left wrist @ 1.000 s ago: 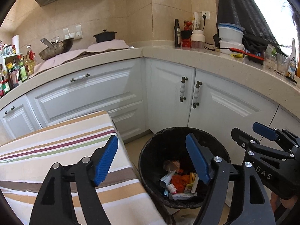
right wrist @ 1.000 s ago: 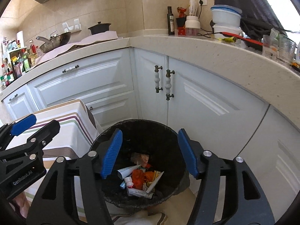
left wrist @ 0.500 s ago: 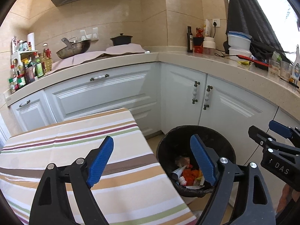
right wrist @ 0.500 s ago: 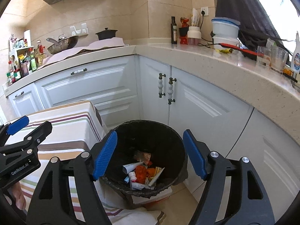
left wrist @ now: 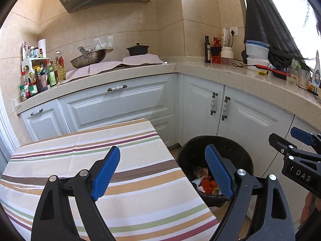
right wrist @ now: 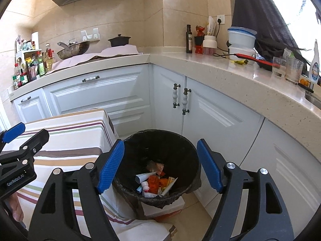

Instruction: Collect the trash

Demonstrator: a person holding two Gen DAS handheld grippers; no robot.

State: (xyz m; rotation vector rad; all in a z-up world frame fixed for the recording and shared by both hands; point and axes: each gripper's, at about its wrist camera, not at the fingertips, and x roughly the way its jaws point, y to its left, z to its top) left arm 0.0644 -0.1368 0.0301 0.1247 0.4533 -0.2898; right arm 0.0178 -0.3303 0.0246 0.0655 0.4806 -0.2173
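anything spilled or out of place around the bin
Nothing stands out. The trash bin stands upright beside the striped table, its litter inside the black liner. No spill shows on the visible floor. Both grippers, left and right, are open and empty.

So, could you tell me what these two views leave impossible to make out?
- Trash bin bottom: left wrist view, hidden behind the left gripper finger.
- Spice bottles labels: both views, too small.
- Striped table near edge: cut off by the frame.
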